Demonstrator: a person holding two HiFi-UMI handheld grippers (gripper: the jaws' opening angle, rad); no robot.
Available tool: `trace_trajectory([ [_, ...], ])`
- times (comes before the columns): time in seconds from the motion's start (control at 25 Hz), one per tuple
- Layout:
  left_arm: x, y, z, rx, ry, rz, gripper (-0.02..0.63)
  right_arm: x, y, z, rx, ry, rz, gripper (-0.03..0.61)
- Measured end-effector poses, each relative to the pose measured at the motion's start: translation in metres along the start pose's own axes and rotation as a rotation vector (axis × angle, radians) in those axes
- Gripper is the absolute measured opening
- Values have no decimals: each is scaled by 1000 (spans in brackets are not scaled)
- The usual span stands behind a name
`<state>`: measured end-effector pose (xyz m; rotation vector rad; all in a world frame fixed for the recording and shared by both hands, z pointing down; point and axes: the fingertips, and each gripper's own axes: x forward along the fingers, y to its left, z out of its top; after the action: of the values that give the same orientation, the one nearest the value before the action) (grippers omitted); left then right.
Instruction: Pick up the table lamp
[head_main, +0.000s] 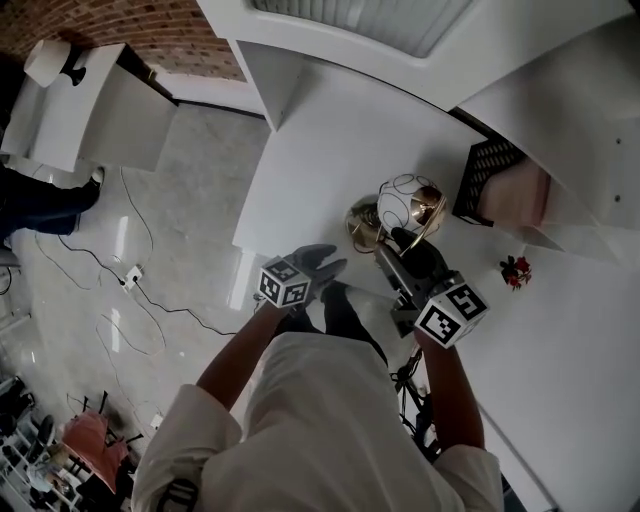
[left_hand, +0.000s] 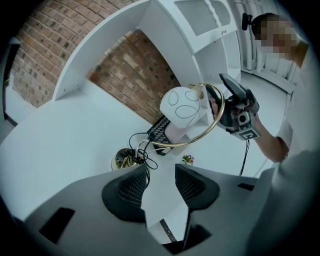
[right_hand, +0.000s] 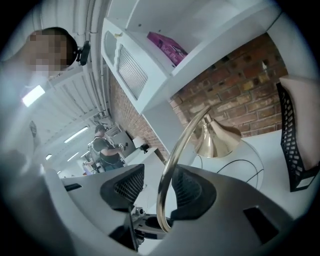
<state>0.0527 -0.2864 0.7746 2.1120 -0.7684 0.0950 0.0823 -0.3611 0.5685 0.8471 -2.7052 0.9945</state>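
No brand or label can be read. The only print is the black-and-white square patterns on the marker cube (head_main: 285, 283) of the left gripper (left_hand: 160, 181) and on that of the right gripper (right_hand: 156, 186). A magenta packet (right_hand: 170, 47) on the white shelf (right_hand: 210, 35) carries print too small to make out.

The table lamp (head_main: 408, 203) stands on the white tabletop (head_main: 330, 150), just beyond both grippers and beside a black mesh basket (head_main: 487, 170). It has a white globe (left_hand: 182, 107) marked with thin dark lines, hung inside a gold ring (right_hand: 175, 155), and a gold base (left_hand: 124, 159).

The right gripper view shows its jaws wide apart with the gold ring running up between them. The ring lies close against the right-hand pad and clear of the left-hand one, so nothing is clamped. The head view hides this behind the gripper body. The left gripper view shows its own jaws apart with only bare tabletop between them, short of the lamp.

Only the left gripper view shows the tangle of black cable (left_hand: 142, 150) at the base. It also shows the right gripper at the far side of the ring. The globe is out of the right gripper view. That view alone shows a person (right_hand: 105, 147) at a bench far back in the room.

The head view adds a small sprig of red flowers (head_main: 515, 270) on the tabletop, loose cables on the grey floor (head_main: 150, 300) and a brick wall (head_main: 160, 30). The basket holds something pale pink (head_main: 515, 195) that is blurred, and the right gripper view cuts the basket off at its edge.
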Motion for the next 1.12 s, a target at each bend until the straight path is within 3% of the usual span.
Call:
trace_trajectory([
  [0.28,16,19,-13,-102,-20,25,196,20,3,9,86,-21,100,186],
  [0.44,20,29,-20,-174,-43,36,196,26,5,21,164,-53,150,161],
  [0.64,26,42,-29,-241,-66,49,195,32,7,32,188,-64,192,128],
  [0.84,32,51,-38,-300,-84,54,195,33,5,35,217,-62,182,30],
  [1.12,36,60,-36,-372,-114,56,211,33,2,35,223,-49,182,-6],
])
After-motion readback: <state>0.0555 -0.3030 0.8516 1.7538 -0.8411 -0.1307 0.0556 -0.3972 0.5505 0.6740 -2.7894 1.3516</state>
